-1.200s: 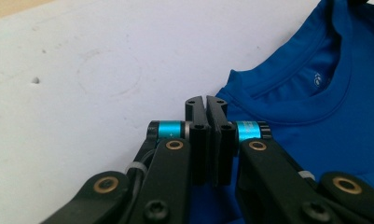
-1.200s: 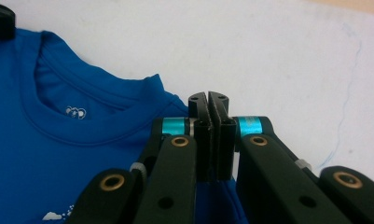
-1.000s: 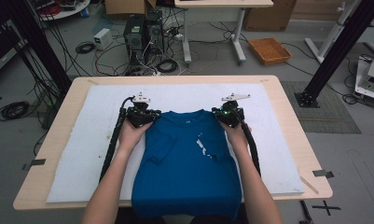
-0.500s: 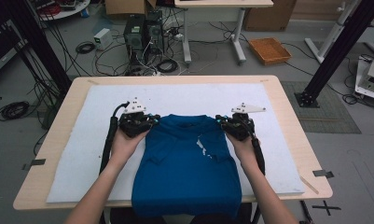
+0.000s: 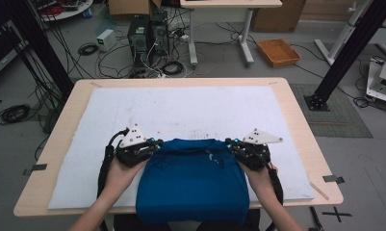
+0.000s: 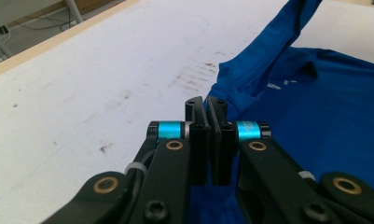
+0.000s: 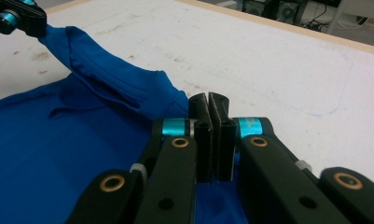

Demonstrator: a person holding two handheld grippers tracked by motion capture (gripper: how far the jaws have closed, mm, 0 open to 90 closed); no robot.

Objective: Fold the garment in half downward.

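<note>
Table under my work: a light wooden table point(image 5: 296, 110) topped by a white mat point(image 5: 195, 110) with faint smudges near its middle.
Floor ahead of me: computer towers point(image 5: 145, 36) amid tangled black cables point(image 5: 94, 53), with a small white box point(image 5: 106, 39) just beside them.
Farther back: the legs of a second desk point(image 5: 219, 33), and an orange tray point(image 5: 278, 52) on the floor to its right.
My right: a black frame post point(image 5: 347, 53) standing on a grey floor mat point(image 5: 340, 115).
My left: a coil of black cable point(image 5: 12, 114) on the floor.
</note>
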